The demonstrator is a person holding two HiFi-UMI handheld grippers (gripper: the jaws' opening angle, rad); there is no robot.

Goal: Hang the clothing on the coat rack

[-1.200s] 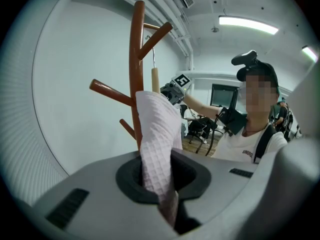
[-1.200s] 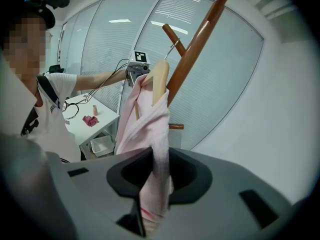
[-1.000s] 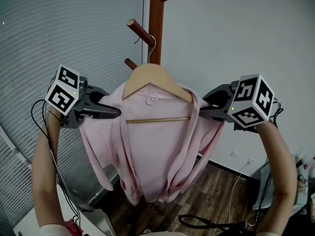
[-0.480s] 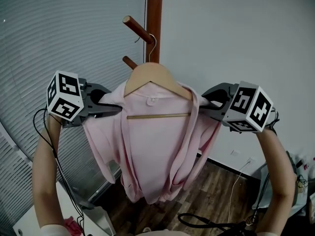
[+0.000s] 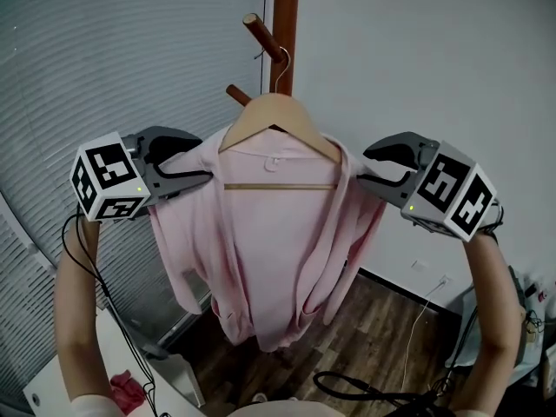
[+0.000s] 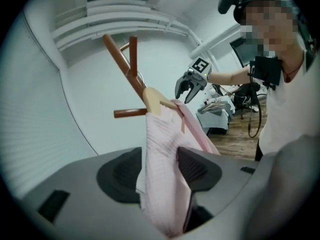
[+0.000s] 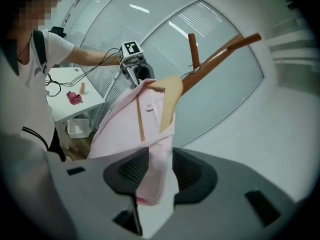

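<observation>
shirt (image 5: 261, 250) on hanger (image 5: 278, 115): between both grippers, lies side to side | left gripper (image 5: 201, 156): jaws opening, shoulder cloth between them | right gripper (image 5: 363, 168): jaws opening, other shoulder between them

the hanger (image 5: 278, 124) is high in the middle, its hook just beside the pole of the rack (image 5: 284, 24), between an upper and a lower peg. the shirt (image 5: 269, 241) is on the hanger and falls below it. the left gripper (image 5: 205, 157) is at the shirt's left shoulder and the right gripper (image 5: 361, 166) at its right shoulder. the jaws of both are opening, with cloth between them. behind, blinds (image 5: 104, 59) are at the left and a wall (image 5: 434, 59) at the right. the floor (image 5: 391, 328) is below, and a table (image 5: 52, 389) stands low at the left.
</observation>
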